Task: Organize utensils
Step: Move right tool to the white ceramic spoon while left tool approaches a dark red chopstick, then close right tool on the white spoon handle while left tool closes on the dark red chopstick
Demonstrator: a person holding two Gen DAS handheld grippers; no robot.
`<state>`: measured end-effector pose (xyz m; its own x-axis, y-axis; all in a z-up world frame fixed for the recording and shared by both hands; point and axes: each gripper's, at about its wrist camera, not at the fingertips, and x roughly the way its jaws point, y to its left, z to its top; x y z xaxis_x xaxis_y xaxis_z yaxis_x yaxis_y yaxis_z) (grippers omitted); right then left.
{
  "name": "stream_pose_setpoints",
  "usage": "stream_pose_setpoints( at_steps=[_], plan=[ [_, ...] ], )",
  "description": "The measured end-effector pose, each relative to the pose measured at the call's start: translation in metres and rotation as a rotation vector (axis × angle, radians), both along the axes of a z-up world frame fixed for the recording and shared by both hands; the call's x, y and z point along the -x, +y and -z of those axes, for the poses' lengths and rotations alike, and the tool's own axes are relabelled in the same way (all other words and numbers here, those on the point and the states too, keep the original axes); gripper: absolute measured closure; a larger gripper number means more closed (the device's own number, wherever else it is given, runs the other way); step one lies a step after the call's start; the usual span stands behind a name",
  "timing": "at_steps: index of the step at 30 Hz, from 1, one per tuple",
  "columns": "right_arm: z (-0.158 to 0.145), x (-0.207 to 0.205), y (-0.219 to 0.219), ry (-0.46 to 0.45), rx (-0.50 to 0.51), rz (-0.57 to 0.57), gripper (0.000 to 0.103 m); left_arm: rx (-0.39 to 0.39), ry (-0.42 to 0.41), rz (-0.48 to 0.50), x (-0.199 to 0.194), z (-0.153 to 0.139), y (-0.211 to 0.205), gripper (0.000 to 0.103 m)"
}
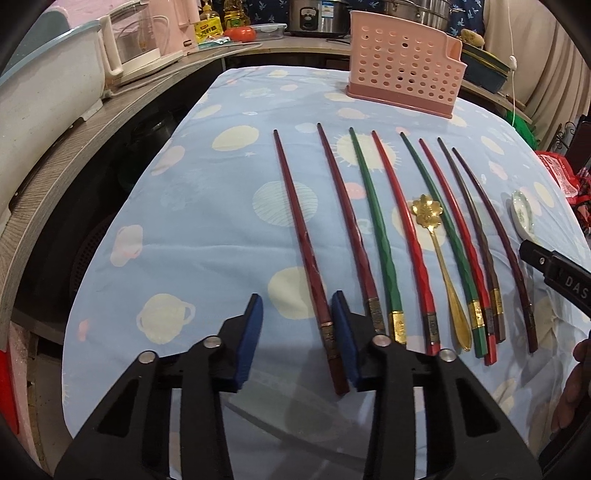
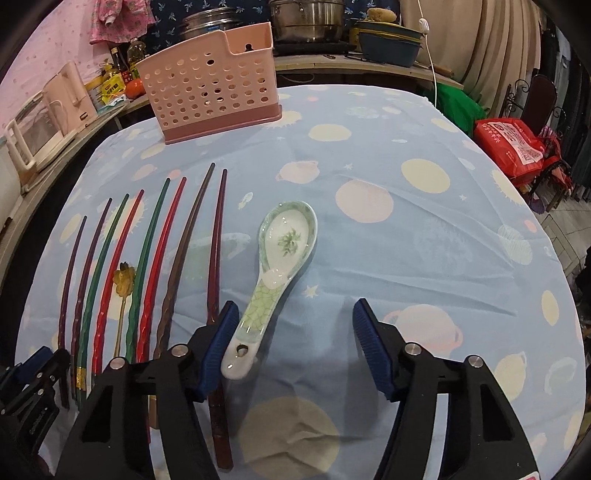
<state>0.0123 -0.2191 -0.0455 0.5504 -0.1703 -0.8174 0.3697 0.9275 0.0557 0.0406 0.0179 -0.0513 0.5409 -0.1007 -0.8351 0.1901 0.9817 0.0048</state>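
Note:
Several chopsticks in dark red, green, red and brown lie side by side on the blue tablecloth (image 1: 192,258). My left gripper (image 1: 296,306) is open and low over the handle end of the leftmost dark red chopstick (image 1: 295,210), which lies between the jaws close to the right pad. A gold flower spoon (image 1: 428,214) rests among the chopsticks. My right gripper (image 2: 295,314) is open around the handle of the white and green ceramic spoon (image 2: 284,251), whose handle sits beside the left pad. The pink perforated utensil holder (image 2: 210,88) stands upright at the far edge.
A grey counter (image 1: 92,122) curves along the left with a white kettle (image 1: 136,40) and bottles. Steel pots (image 2: 306,18) stand behind the holder. A red bag (image 2: 513,144) and a chair are past the table's right edge. Bare cloth (image 2: 424,229) lies right of the spoon.

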Motion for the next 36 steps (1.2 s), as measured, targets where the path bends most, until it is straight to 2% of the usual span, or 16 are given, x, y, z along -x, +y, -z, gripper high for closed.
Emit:
stream_pose_setpoints(
  at_steps=[2,5,8,11,16,17,18,20,26,28,30,32,36],
  plan=[
    [0.0,0.002,-0.002,-0.004,-0.001,0.001,0.055,0.006,0.002,0.007,0.001,0.0,0.0,0.079],
    [0.0,0.004,-0.005,-0.01,-0.002,-0.006,0.07,0.024,0.01,0.013,0.001,-0.001,0.001,0.091],
    [-0.001,0.006,-0.007,-0.014,-0.012,-0.01,0.081,0.038,0.016,0.016,0.002,-0.002,0.003,0.094],
    [-0.001,0.011,-0.01,-0.017,-0.021,-0.011,0.086,0.057,0.024,0.013,0.004,-0.002,0.005,0.096],
    [-0.003,0.018,-0.013,-0.029,-0.041,-0.01,0.085,0.063,0.026,0.007,0.006,-0.002,0.009,0.096],
    [-0.004,0.019,-0.014,-0.035,-0.044,-0.008,0.079,0.062,0.025,0.007,0.007,-0.002,0.008,0.096],
    [-0.005,0.02,-0.014,-0.042,-0.045,-0.008,0.067,0.061,0.024,0.007,0.007,-0.002,0.008,0.096],
    [-0.009,0.021,-0.013,-0.061,-0.041,-0.011,0.058,0.06,0.024,0.008,0.007,-0.002,0.008,0.096],
    [-0.012,0.011,-0.012,-0.069,-0.054,-0.035,0.058,0.063,0.024,0.01,0.006,-0.001,0.008,0.096],
    [-0.011,0.008,-0.012,-0.067,-0.065,-0.04,0.063,0.065,0.023,0.01,0.005,-0.001,0.008,0.096],
    [-0.009,0.005,-0.013,-0.065,-0.081,-0.046,0.075,0.064,0.023,0.011,0.005,0.0,0.007,0.096],
    [-0.008,0.004,-0.013,-0.063,-0.09,-0.053,0.084,0.063,0.023,0.01,0.005,0.0,0.007,0.096],
    [-0.006,0.002,-0.012,-0.061,-0.109,-0.068,0.09,0.062,0.023,0.011,0.004,0.0,0.007,0.096]
  ],
)
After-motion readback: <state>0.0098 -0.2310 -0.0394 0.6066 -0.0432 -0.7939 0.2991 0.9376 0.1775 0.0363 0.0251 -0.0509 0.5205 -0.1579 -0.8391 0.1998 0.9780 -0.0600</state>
